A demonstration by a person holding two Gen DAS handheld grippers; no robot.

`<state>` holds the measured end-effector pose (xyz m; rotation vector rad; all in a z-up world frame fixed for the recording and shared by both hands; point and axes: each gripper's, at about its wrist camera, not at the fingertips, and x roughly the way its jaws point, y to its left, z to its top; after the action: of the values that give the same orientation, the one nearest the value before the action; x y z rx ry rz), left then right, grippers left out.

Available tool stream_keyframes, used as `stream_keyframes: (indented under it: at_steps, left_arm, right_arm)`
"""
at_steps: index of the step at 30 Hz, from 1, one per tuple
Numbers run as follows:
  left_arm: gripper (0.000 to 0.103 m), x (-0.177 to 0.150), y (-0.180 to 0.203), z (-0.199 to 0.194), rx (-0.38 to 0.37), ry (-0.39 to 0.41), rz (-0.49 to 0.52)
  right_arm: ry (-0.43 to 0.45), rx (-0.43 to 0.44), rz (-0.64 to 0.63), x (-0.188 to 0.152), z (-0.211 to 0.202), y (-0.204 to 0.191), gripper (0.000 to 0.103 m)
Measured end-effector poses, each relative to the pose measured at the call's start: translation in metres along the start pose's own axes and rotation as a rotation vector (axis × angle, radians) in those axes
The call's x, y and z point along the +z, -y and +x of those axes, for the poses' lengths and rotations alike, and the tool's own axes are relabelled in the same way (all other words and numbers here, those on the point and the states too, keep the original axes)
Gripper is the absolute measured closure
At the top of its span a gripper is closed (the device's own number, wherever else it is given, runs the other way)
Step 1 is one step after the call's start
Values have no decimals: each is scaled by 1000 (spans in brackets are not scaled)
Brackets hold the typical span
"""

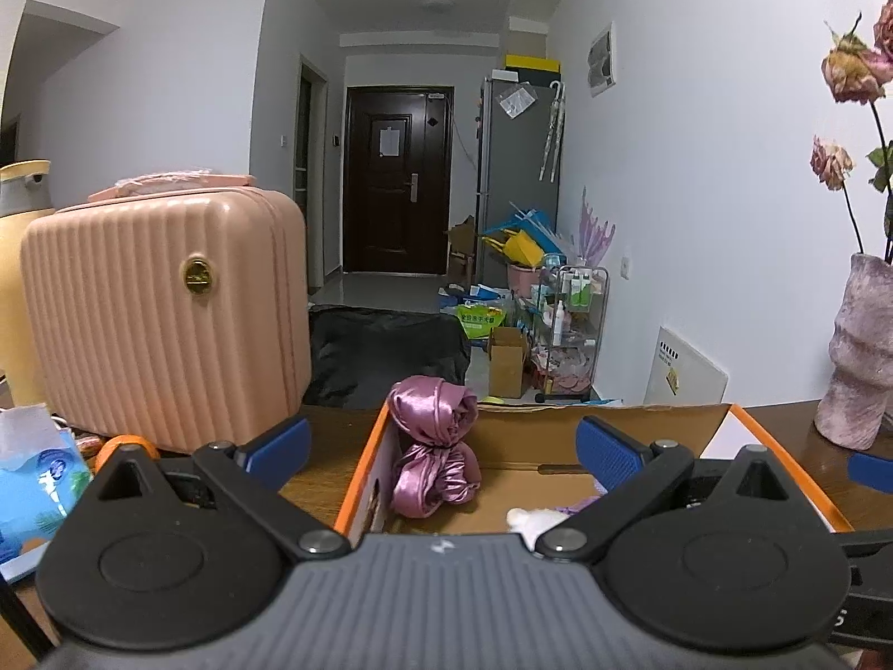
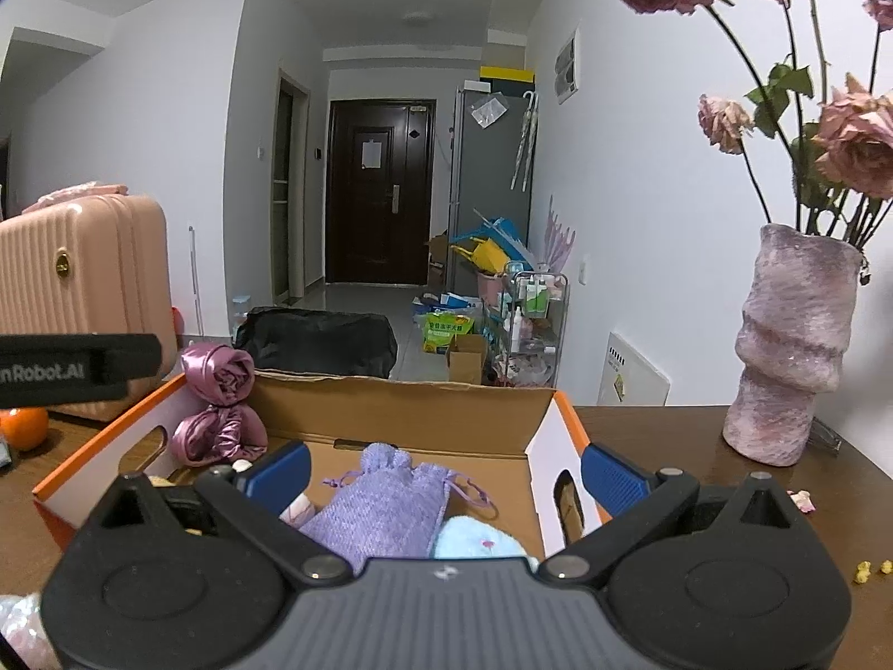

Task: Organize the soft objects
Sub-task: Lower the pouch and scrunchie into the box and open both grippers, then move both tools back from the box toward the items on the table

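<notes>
We are looking at the soft things lying in an open cardboard box (image 2: 402, 419) with orange-edged white walls. A shiny pink satin bundle (image 2: 219, 405), knotted in the middle, is leaning upright in the box's far left corner, its top rising above the rim. On the box floor a lilac knitted drawstring pouch (image 2: 385, 502) is lying flat, and a pale blue soft item (image 2: 474, 544) is lying just beside it, partly hidden by our tool. In the left wrist view a small white fluffy thing (image 1: 533, 519) is showing on the box floor too.

We are holding the right gripper (image 2: 443, 474) over the near part of the box, its blue pads spread wide, gripping nothing; the pouch is lying below and between them, untouched as far as we can tell. The left gripper (image 1: 443, 446) is hovering at the box's left wall, also spread wide and empty.

The box is sitting on a dark wooden table (image 2: 670, 446). To its left a ribbed pink suitcase (image 1: 167, 312) is standing, with an orange (image 2: 22, 427) and a blue tissue pack (image 1: 33, 480) nearby. To the right a mottled pink vase (image 2: 792, 346) is holding dried roses (image 2: 854, 145).
</notes>
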<state>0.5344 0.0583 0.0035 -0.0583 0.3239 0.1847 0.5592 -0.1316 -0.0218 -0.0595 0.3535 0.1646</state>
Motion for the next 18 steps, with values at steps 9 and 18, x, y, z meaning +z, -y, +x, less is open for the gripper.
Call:
stream_keyframes:
  at_steps: [9, 18]
  left_arm:
    - [0, -7, -5, -33, 0, 14, 8]
    - [0, -21, -3, -68, -7, 17, 26]
  right_arm:
    - [19, 0, 2, -9, -33, 4, 0]
    - [45, -4, -15, -26, -70, 3, 0]
